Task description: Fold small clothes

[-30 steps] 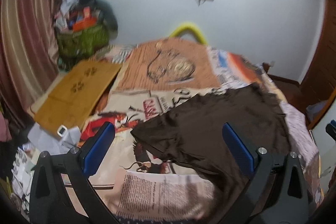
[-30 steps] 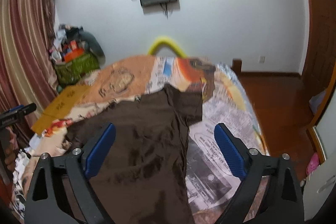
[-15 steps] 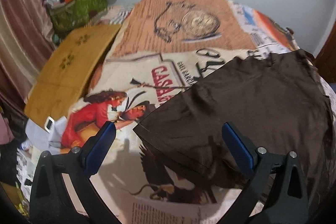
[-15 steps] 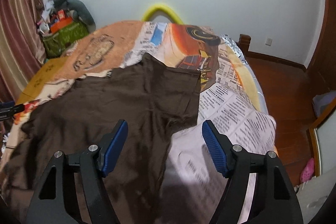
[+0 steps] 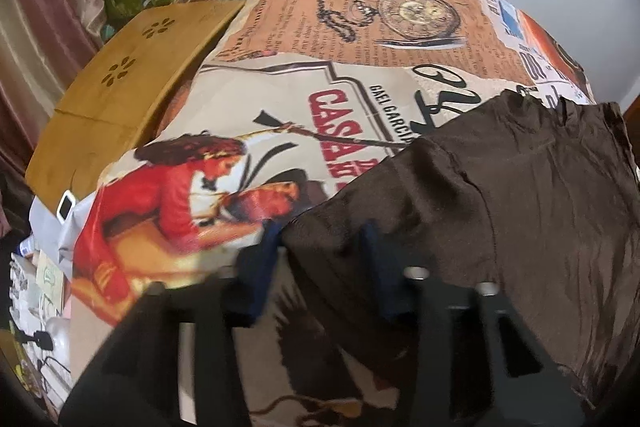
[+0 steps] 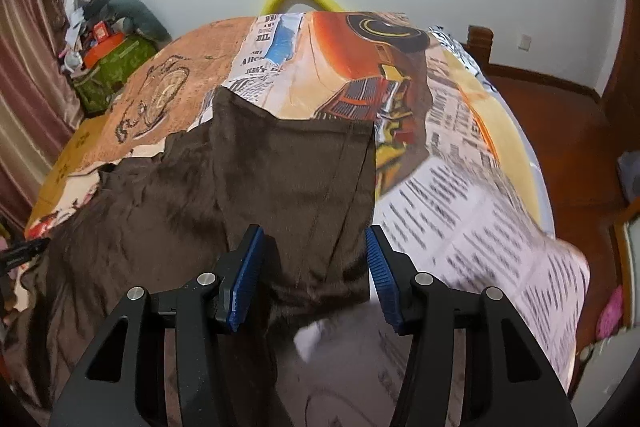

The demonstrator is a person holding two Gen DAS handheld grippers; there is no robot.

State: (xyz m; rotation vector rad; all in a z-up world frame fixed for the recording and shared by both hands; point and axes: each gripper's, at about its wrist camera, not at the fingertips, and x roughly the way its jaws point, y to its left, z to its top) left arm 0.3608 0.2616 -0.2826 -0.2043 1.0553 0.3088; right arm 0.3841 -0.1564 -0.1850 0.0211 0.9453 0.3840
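Now both tools closing over brown shirt (image 6: 256, 187) edges.

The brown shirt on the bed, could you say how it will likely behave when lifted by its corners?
The brown shirt is thin and wrinkled, so it will probably droop. Its sheen suggests it may slip between the fingers. It looks light.

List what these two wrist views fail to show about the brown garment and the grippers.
- Left wrist view: left hand-held gripper motion-blurred while closing; contact with brown garment unclear.
- Right wrist view: garment's near hem hidden behind the closing right hand-held gripper.
- Garment's type: undeterminable.
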